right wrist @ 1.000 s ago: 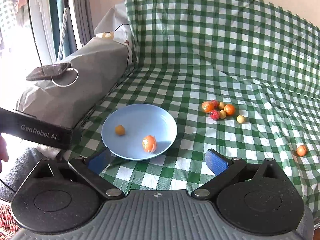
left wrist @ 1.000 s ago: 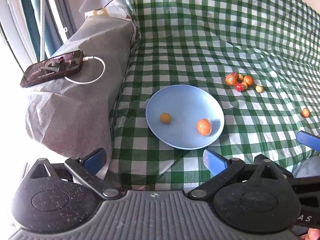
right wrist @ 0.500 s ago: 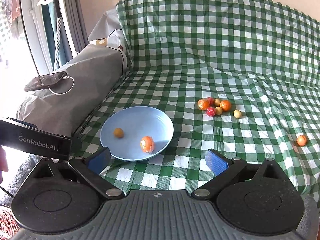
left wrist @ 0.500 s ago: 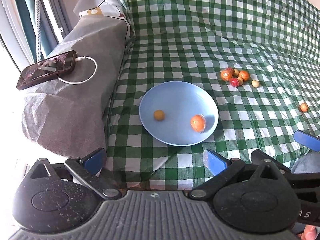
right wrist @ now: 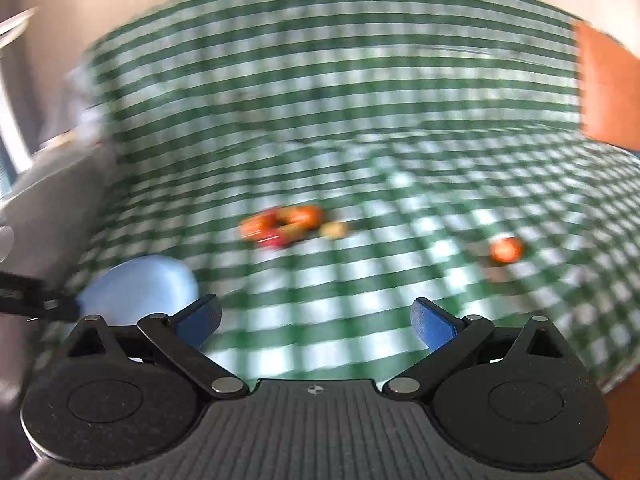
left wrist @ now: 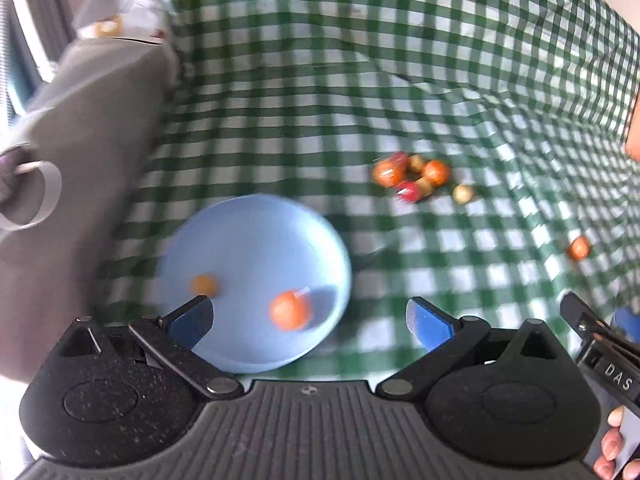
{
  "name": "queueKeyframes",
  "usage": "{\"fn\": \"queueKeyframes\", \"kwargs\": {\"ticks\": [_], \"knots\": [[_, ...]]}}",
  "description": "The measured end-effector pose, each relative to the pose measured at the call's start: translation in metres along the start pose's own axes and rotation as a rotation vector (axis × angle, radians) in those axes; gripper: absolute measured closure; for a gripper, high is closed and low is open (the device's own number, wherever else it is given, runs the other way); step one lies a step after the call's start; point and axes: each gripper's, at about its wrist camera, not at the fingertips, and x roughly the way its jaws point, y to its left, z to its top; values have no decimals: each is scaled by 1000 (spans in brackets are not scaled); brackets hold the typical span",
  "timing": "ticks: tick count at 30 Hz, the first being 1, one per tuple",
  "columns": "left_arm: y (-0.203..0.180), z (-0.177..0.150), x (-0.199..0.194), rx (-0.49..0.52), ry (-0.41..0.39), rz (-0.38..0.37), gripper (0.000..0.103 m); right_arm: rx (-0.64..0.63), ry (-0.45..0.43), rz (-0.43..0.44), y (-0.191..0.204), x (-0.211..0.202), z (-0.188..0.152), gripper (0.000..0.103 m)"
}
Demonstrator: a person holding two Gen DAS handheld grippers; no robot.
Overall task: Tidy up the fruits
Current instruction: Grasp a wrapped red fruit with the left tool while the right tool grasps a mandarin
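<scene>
A light blue plate (left wrist: 248, 240) lies on the green checked cloth and holds a small yellow-orange fruit (left wrist: 205, 285) and a larger orange fruit (left wrist: 290, 312). A cluster of several small orange, red and yellow fruits (left wrist: 416, 178) lies beyond it, with one orange fruit (left wrist: 579, 248) alone at the right. My left gripper (left wrist: 310, 318) is open and empty over the plate's near edge. My right gripper (right wrist: 316, 320) is open and empty above the cloth. In the blurred right wrist view the plate (right wrist: 140, 284), the cluster (right wrist: 288, 222) and the lone fruit (right wrist: 506, 249) lie ahead.
A grey covered armrest (left wrist: 80, 152) with a white cable (left wrist: 44, 196) stands at the left. The checked cloth (left wrist: 360, 60) rises up the sofa back behind the fruits. The right gripper's body (left wrist: 600, 352) shows at the left wrist view's right edge.
Both views are now motion-blurred. The left gripper has moved forward and right over the plate's near edge. The right gripper has swung right, so the plate slid to its left and the lone fruit came nearer.
</scene>
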Motion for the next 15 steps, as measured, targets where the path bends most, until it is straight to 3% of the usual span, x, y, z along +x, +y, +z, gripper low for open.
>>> {"fn": "queueKeyframes", "kwargs": {"ticks": [8, 15], "knots": [[-71, 63, 115, -35, 86, -30, 0, 274, 14, -313, -123, 91, 11, 3], [-89, 103, 206, -164, 213, -9, 0, 393, 95, -435, -184, 177, 8, 6]]}}
